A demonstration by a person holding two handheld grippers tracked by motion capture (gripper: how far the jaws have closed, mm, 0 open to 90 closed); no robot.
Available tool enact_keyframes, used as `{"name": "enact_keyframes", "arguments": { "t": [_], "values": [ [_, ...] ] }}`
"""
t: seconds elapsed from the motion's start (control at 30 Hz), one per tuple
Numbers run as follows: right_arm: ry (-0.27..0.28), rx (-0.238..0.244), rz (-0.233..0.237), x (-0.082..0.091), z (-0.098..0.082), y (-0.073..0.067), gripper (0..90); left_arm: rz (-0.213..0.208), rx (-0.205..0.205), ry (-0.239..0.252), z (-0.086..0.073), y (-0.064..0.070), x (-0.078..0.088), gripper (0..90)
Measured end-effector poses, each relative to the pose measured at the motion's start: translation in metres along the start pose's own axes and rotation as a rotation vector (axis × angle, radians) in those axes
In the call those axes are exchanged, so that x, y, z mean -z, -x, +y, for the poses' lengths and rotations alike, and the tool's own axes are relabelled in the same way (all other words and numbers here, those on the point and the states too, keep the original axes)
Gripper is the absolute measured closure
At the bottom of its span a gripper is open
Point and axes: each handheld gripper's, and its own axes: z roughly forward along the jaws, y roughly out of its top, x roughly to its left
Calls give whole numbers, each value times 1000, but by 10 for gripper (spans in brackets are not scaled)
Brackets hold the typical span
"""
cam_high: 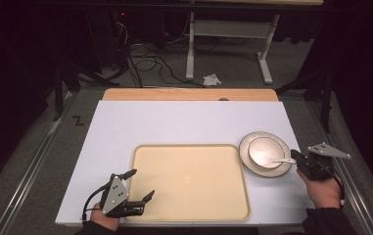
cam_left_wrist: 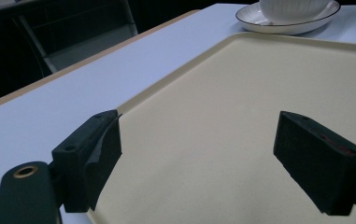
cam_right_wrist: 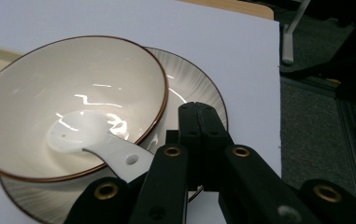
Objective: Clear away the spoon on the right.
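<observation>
A white bowl stands on a ribbed plate at the table's right. A white spoon lies in the bowl, its handle over the rim toward my right gripper. In the right gripper view the jaws of the right gripper are pressed together above the plate, just right of the bowl. The spoon runs under the gripper's left linkage, where its handle end is hidden. My left gripper stands open over the near left corner of the beige tray, nothing between its jaws.
The tray lies on a white tabletop with a wooden strip along the far edge. The table's right edge is close beside the plate. Beyond it are floor cables and a desk frame.
</observation>
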Motion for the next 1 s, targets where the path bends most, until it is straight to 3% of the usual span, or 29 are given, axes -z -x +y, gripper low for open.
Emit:
{"name": "enact_keyframes", "arguments": {
  "t": [0.2, 0.4, 0.5, 1.0],
  "values": [
    [75, -26, -8, 11, -17, -15, 900, 1, 3, 1, 0, 1, 0, 159],
    [126, -22, 2, 23, -23, -22, 900, 5, 6, 0, 0, -1, 0, 159],
    [126, -19, 29, 23, -28, -23, 900, 7, 5, -1, 0, -1, -1, 159],
    [133, 39, 81, 33, -31, -43, 900, 6, 6, -10, -1, 0, -2, 159]
  ]
}}
